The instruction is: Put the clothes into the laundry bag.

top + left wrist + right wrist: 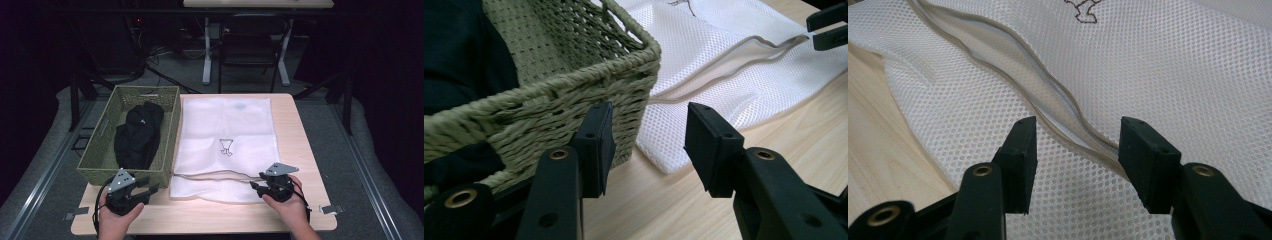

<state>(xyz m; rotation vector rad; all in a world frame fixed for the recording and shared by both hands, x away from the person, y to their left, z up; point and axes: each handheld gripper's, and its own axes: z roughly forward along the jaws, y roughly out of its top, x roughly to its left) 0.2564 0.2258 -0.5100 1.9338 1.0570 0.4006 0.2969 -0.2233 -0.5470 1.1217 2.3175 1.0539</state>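
Two grippers, left [649, 145] and right [1075, 160], jaws released: right over white mesh bag [1158, 70], left beside woven basket [574, 95].

Overhead light falls bright on the pale wooden table [300, 150]; surroundings are dark, near black jaws slightly blurred.

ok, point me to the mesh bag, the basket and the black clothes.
mesh bag [227, 122], high view, flat middle of the white mesh above the printed mark.
basket [127, 175], high view, near woven wall.
black clothes [139, 132], high view, middle of the dark bundle inside the basket.
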